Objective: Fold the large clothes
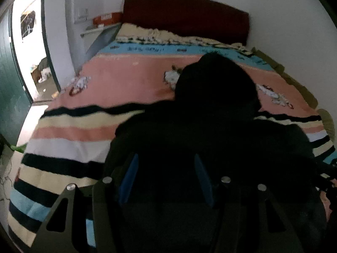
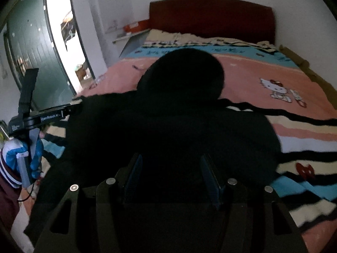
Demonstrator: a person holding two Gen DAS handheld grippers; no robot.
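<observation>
Black and nearly featureless, a large hooded garment (image 1: pixel 210 130) lies spread flat on the bed (image 1: pixel 130 84), its rounded hood (image 2: pixel 181 73) toward the dark red headboard (image 2: pixel 210 16) and its body filling the near half of both views. Under it is a pink bedcover with cartoon cat prints (image 2: pixel 278 90) and bands of black, cream, white and light blue (image 1: pixel 63 147) across the near end. The left gripper (image 1: pixel 166 179) hovers low over the near part of the garment with its blue pads (image 1: pixel 130 177) spread wide apart; whether they touch the cloth is hard to tell against the black. The right gripper (image 2: pixel 172 177) sits likewise above the garment's near edge, its darker blue pads (image 2: pixel 208 177) also well apart and pinching nothing. In the right wrist view the left gripper's black body appears at the far left beside the garment's sleeve side, held by a hand in a blue and white glove (image 2: pixel 19 154). A green door (image 2: pixel 35 48) stands open at the left beside a bright doorway (image 1: pixel 31 42).
</observation>
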